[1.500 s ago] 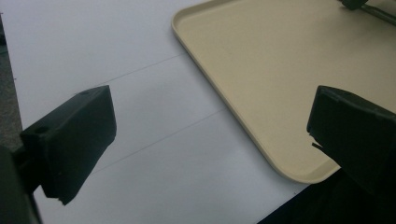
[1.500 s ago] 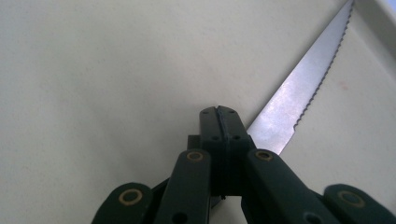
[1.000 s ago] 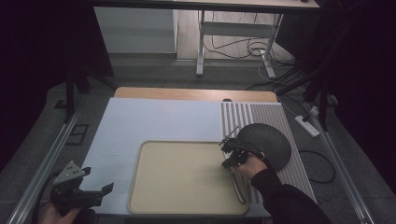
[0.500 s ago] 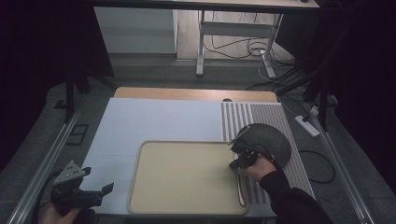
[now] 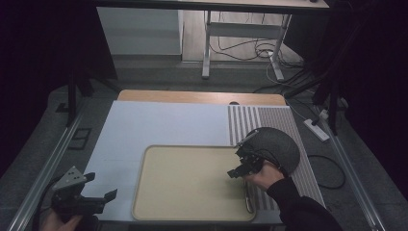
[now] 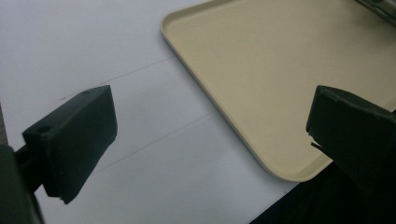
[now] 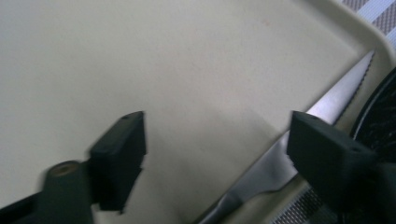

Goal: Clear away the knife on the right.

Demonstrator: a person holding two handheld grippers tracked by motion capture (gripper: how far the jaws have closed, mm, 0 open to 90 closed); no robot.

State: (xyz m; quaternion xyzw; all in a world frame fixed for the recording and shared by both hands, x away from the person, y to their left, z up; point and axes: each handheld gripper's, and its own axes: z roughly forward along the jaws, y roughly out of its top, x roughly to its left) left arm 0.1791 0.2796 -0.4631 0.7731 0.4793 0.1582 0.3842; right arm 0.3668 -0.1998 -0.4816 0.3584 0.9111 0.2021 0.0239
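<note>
A beige tray [image 5: 187, 185] lies at the tabletop's front edge, right of centre. A serrated knife [image 7: 289, 154] rests along the tray's right rim. The right gripper [image 5: 243, 163], jaws apart, hovers over the tray beside the knife. The left gripper [image 5: 79, 197], jaws apart, sits at the front-left corner. A dark round plate [image 5: 279, 144] lies off the tray's right edge.

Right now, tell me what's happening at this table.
A person holds a gripper in each hand. The right gripper is open above the right side of a beige tray, over a serrated knife that lies along the tray's right edge beside a dark round plate. It grips nothing. The left gripper is open too, over the white table near the tray's near left corner.
</note>
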